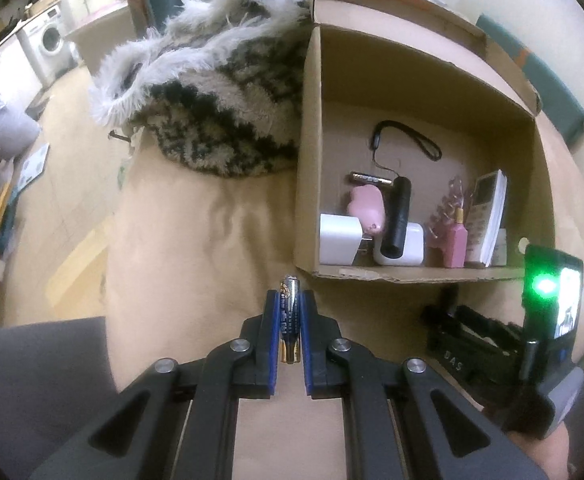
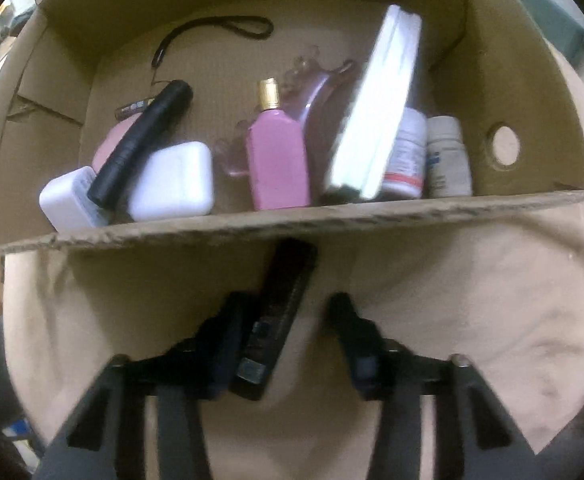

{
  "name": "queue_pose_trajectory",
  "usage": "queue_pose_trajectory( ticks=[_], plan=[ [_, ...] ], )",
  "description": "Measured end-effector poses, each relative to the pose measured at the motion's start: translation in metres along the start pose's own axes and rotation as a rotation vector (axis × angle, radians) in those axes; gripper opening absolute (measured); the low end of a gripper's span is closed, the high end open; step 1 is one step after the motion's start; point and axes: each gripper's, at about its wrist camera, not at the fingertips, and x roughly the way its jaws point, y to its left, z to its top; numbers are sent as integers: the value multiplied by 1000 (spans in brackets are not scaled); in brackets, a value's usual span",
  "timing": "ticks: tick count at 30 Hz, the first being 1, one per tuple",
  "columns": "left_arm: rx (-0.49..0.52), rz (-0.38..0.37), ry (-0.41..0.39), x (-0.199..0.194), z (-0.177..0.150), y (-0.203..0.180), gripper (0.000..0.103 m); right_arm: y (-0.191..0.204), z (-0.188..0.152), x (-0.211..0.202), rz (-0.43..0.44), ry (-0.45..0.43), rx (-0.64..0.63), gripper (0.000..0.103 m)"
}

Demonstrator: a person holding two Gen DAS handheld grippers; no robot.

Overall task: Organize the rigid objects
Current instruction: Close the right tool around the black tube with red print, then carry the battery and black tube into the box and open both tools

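My left gripper (image 1: 290, 298) is shut on a dark AA battery (image 1: 289, 316), held just before the near wall of the cardboard box (image 1: 407, 274). The box holds white chargers (image 1: 339, 240), a black flashlight (image 1: 399, 216), a pink bottle (image 1: 456, 242) and a white remote (image 1: 485, 216). My right gripper (image 2: 288, 312) is open; a dark slim rectangular object (image 2: 278, 316) lies on the beige cover between its fingers, against the left finger (image 2: 228, 332), just below the box wall (image 2: 292, 220). The right view is blurred. The right gripper also shows in the left wrist view (image 1: 471, 340).
A furry patterned blanket (image 1: 220, 120) lies left of the box. Two pill bottles (image 2: 427, 156) stand at the box's right end. A washing machine (image 1: 48, 40) is far off at the left. The beige cover (image 1: 196, 240) spreads under everything.
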Motion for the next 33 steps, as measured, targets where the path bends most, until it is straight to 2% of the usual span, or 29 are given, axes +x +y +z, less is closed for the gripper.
queue_pose_trajectory(
  ticks=[1,11,16,19,22,28,33],
  plan=[
    [2,-1,-5,-1,0,-1,9,-3,0,-1,0,-1,1,21],
    [22,-9,-34,-7,0,-7,9,-46,-5,-21,165,18,97,20],
    [43,-7,-77,-20,-1,-10,9,-76,-16,-46,236,-12,139,20],
    [51,-15,-114,-32,-2,-11,9,-92,-23,-64,310,-29,184,20],
    [53,-40,-152,-48,-3,-13,9,-107,-25,-90,387,-85,212,20],
    [72,-81,-212,-72,13,-24,9,-116,-3,-147,462,-223,196,20],
    [95,-105,-205,-72,41,-41,9,-103,34,-159,433,-260,141,20]
  ],
)
